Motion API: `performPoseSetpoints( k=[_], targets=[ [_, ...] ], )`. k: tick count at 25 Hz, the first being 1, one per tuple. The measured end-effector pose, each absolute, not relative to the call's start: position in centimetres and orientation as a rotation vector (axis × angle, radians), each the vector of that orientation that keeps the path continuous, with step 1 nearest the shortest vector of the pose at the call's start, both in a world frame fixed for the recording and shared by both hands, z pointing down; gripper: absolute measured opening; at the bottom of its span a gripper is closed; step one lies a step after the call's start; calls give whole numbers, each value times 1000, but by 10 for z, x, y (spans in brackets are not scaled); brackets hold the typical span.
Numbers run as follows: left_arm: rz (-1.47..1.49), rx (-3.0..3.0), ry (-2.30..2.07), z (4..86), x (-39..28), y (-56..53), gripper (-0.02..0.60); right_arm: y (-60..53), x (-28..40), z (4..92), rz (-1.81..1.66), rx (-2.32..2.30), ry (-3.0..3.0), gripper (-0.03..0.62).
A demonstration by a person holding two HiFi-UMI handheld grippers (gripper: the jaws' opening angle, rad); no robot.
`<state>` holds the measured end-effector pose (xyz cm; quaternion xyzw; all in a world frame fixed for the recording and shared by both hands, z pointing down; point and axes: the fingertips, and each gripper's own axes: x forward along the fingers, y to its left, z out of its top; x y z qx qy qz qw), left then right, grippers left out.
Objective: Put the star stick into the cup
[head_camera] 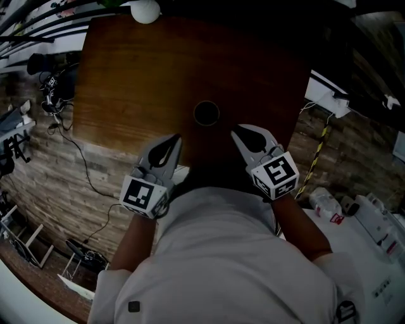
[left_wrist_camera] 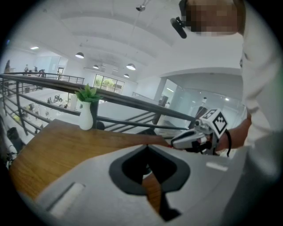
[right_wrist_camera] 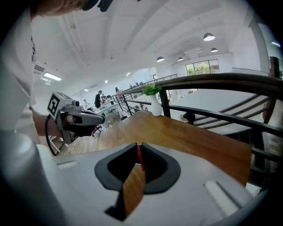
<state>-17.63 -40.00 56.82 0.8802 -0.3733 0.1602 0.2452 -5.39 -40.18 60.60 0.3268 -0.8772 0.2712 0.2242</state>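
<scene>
Slippage is risked: the stick [right_wrist_camera: 139, 155] is clamped only thinly in the right gripper [head_camera: 235, 131]; the cup [head_camera: 206, 113] by the tabletop's near edge could be knocked. The left gripper [head_camera: 176, 139] is clenched, empty.

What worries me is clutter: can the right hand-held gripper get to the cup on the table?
Probably yes. The cup stands on the wooden table, just ahead of the right hand-held gripper, which pinches a thin red stick; nothing lies between them, and the white vase sits at the far edge.
</scene>
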Motion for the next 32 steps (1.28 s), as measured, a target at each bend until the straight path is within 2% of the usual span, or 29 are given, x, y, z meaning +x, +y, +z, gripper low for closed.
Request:
performPoseSetpoints(
  k=[15,24,32],
  targets=[
    [394,2431,-1038,540,-179,-374,3,-380,-58,578,683,938,-2455,44],
    [344,2539,-1004,493,-184,-334,2,-346,-69,525,571,1015,-2506,44],
    [273,2680,-985,432,-186,-284,3,-297,-78,463,413,1090,-2562,18]
  ],
)
